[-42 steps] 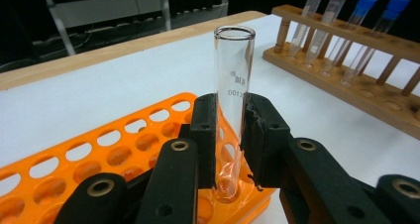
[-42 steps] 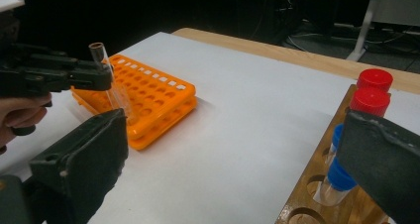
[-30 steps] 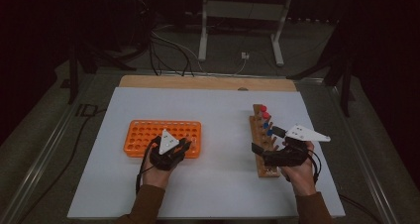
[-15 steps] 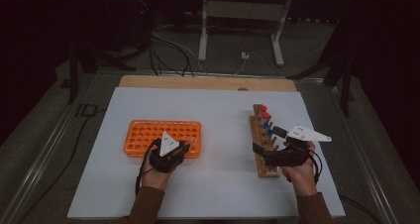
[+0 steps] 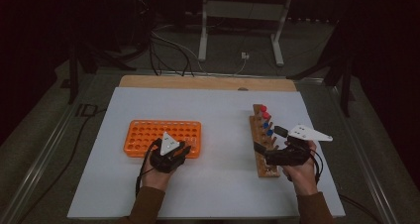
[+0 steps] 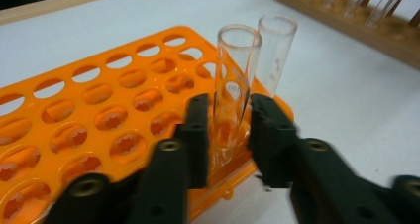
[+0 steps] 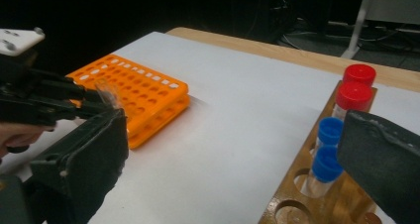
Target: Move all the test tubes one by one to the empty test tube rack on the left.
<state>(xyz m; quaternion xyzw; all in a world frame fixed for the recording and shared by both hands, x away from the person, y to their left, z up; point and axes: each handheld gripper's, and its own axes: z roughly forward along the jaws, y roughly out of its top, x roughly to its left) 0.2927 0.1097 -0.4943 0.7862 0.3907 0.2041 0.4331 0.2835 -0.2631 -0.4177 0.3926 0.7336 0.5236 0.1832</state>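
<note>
An orange tube rack (image 5: 148, 132) (image 6: 99, 115) lies at the left of the white table. My left gripper (image 5: 183, 147) (image 6: 228, 105) stands at its right end. Its jaws flank a clear, uncapped test tube (image 6: 233, 85) that stands upright in a corner hole. The jaws have just been opening, and a thin gap shows beside the tube. A second clear tube (image 6: 275, 50) stands just behind it. My right gripper (image 5: 268, 140) (image 7: 234, 120) hovers wide open over the wooden rack (image 5: 260, 154) (image 7: 297, 194), with nothing held. That rack holds red-capped tubes (image 7: 359, 75) and blue-capped tubes (image 7: 329, 130).
The white sheet (image 5: 223, 115) covers a wooden tabletop whose far edge (image 5: 208, 83) shows. Cables and a metal stand (image 5: 242, 16) lie on the dark floor beyond. Open white surface separates the two racks.
</note>
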